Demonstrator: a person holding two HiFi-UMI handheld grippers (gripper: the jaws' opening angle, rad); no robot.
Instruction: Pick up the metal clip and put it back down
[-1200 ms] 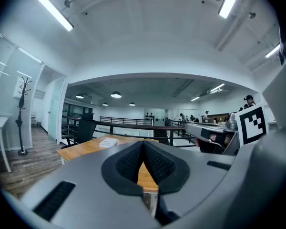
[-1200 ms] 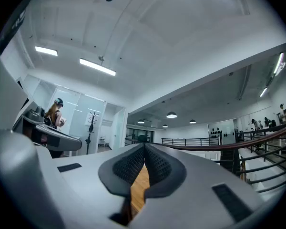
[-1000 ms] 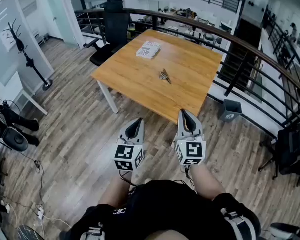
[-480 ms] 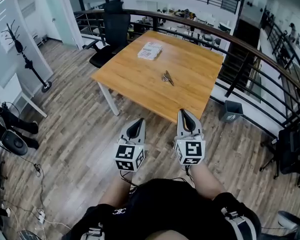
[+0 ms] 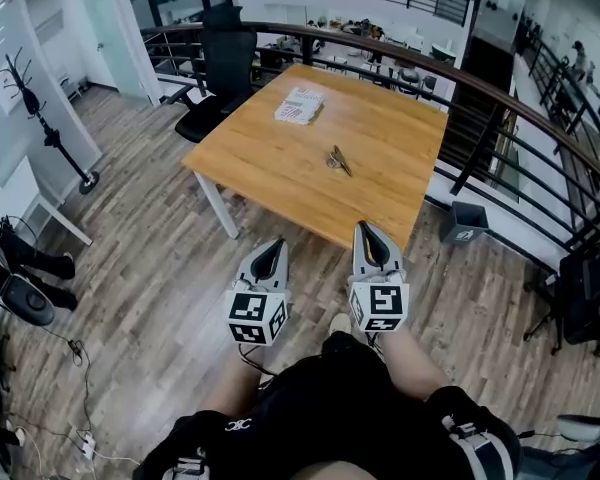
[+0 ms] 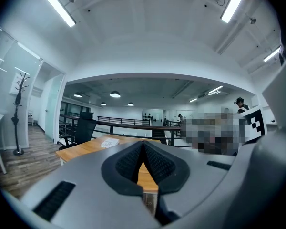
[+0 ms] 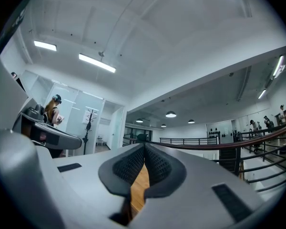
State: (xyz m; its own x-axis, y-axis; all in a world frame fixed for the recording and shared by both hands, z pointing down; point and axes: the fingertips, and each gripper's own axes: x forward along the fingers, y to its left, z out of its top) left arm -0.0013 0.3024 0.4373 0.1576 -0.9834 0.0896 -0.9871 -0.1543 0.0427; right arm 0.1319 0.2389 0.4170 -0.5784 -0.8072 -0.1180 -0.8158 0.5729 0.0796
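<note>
Metal clip [image 5: 334, 158] lies near the middle of the table [image 5: 242, 163]. Left gripper [image 5: 271, 246] and right gripper [image 5: 364, 232] hover short of its near edge, tips pinched together, nothing held.

1. Bright, even light from ceiling strips [image 6: 57, 6]; shadows soft.
2. Gripper views: heavy fisheye bending, dark corners.
3. Nearest foreground slightly soft; head view sharp throughout.

A booklet [image 5: 299, 105] lies on the wooden table [image 5: 270, 163] (black chair [image 5: 230, 53] behind).
</note>
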